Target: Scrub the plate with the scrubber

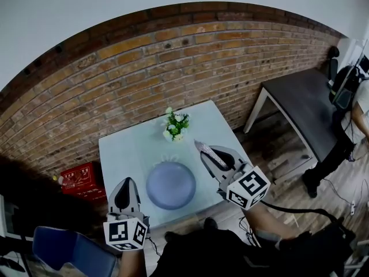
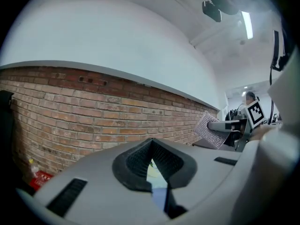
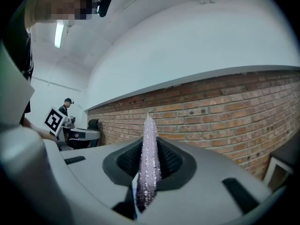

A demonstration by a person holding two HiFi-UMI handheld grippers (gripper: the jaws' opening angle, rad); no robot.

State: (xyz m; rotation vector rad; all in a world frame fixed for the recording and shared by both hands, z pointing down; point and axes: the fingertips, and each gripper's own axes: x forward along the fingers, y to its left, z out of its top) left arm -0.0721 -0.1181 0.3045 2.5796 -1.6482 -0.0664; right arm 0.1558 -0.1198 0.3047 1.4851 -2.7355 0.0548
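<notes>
Left gripper (image 1: 125, 184) fully closed, nothing in it, just left of the plate (image 1: 170, 184). Right gripper (image 1: 214, 156) clamped on the sparkly scrubber (image 1: 203, 149), which sticks out past the jaws, right of the plate. Plate lies flat on the worktop (image 1: 124, 154), between both grippers. Small flower pot (image 1: 176, 126) behind it.

Lab-like workroom, brick wall (image 1: 144, 68), grey desk (image 1: 305, 105), floor cables (image 1: 339, 188)

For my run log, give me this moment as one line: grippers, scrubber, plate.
left gripper: shut, empty | right gripper: shut on scrubber | plate: on table, neither gripper on it
</notes>
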